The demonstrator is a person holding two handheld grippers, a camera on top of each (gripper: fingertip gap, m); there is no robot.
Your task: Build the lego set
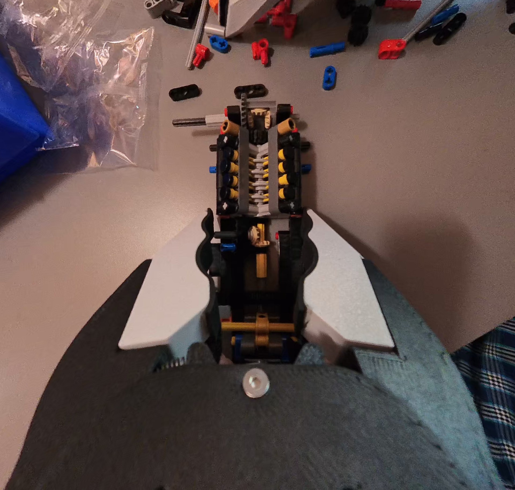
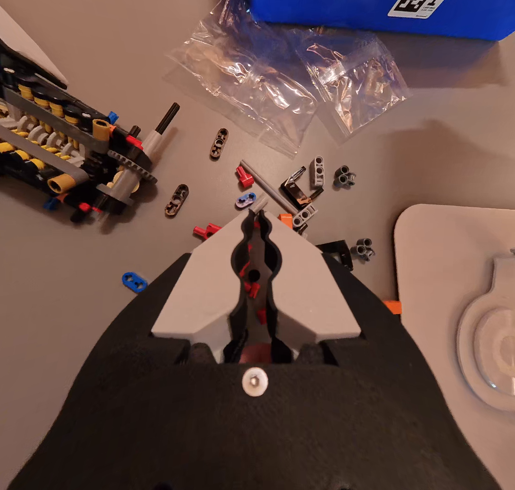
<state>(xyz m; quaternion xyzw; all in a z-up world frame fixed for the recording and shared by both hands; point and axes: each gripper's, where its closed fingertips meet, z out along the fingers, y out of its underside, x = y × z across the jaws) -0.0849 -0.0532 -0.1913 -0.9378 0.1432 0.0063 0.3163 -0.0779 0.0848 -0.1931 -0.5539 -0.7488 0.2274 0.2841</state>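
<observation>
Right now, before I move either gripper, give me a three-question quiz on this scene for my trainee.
1. True or false: the left gripper has the model between its jaws.
2. What does the right gripper pinch at its tips? A) a blue link B) a grey piece C) a black gear
3. Fill in: the clear bags lie next to a ____ box.
Key: 1 true; 2 B; 3 blue.
</observation>
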